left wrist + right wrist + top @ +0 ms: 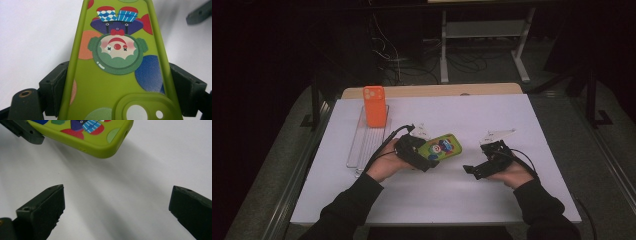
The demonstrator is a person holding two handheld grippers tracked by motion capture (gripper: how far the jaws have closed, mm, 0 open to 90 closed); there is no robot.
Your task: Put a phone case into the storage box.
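Left claw (117,82) pinches the green phone case (117,62); bring the spread right claw (117,207) squarely around its free end

Hidden and cut-off parts of the scene

In the high view the left hand-held gripper (428,156) covered the near end of the green phone case (442,146), and its printed figures were too small to read. In the left hand-held gripper view the case (110,82) ran off the top and bottom edges, its camera cut-out clipped. The right hand-held gripper view cut the case (100,143) at the top edge. The far end of the clear tray (364,147) sat hidden behind the orange phone case (374,106). Beyond the tabletop (492,195) the room was too dark to tell.
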